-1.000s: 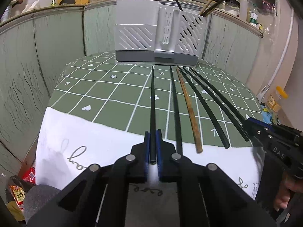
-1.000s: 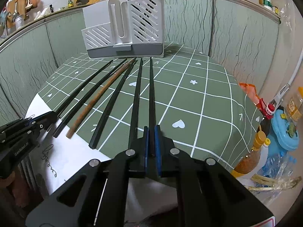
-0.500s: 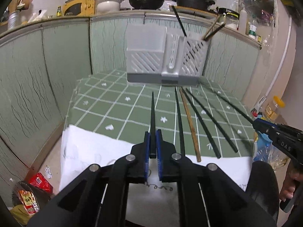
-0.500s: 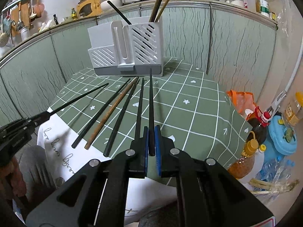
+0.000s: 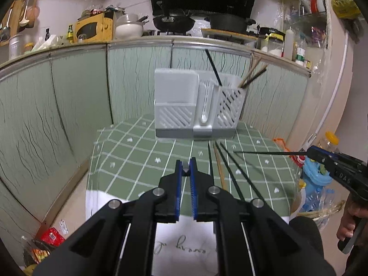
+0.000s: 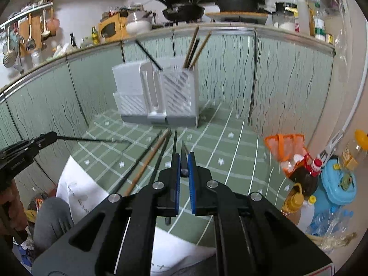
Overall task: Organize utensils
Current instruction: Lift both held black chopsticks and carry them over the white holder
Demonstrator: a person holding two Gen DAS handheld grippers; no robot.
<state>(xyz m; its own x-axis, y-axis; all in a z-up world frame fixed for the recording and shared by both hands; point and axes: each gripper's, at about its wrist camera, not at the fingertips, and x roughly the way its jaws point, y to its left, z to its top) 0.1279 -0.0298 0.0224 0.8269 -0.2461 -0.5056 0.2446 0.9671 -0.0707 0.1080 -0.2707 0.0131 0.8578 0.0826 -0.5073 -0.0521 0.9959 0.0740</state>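
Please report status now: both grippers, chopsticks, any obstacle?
Left gripper and right gripper each shut on a black chopstick, lifted. Four chopsticks remain on table. Holder ahead, path open.

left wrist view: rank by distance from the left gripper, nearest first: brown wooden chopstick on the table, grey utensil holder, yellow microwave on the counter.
From the left gripper:
1. Brown wooden chopstick, lying on the green tablecloth just right of the fingertips.
2. Grey utensil holder, standing at the table's far edge, ahead.
3. Yellow microwave, up on the counter, far left.
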